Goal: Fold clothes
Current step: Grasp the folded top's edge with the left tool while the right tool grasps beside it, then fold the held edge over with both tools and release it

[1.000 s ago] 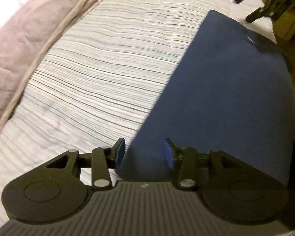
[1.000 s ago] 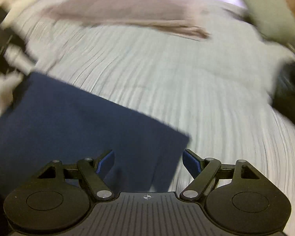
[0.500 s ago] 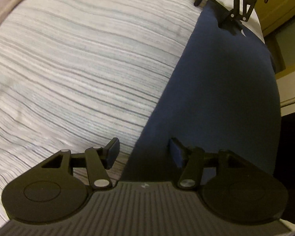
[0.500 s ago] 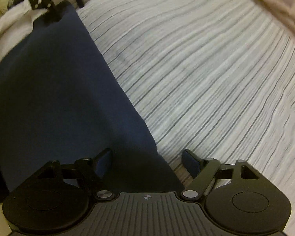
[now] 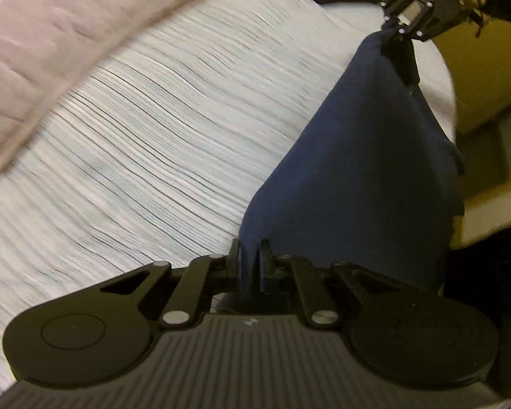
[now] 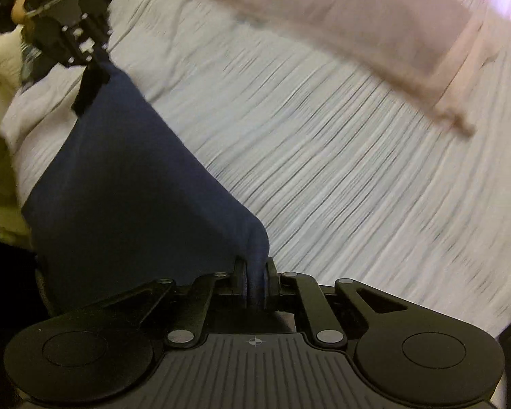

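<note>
Navy cloth (image 5: 357, 177) pinched at two corners by left hand-held gripper (image 5: 250, 266) and right hand-held gripper (image 6: 255, 284), lifted over bed (image 5: 146, 143); fold stage not settled.

Premises: a bedroom in a home. The working surface is a bed, covered across the centre of both views by a white sheet with fine dark stripes (image 5: 160, 143). A folded pinkish-beige blanket (image 5: 61, 44) lies on the sheet at the upper left of the left wrist view and along the top of the right wrist view. Yellowish wall and pale trim (image 5: 487, 156) show past the bed's edge at the right of the left wrist view.
</note>
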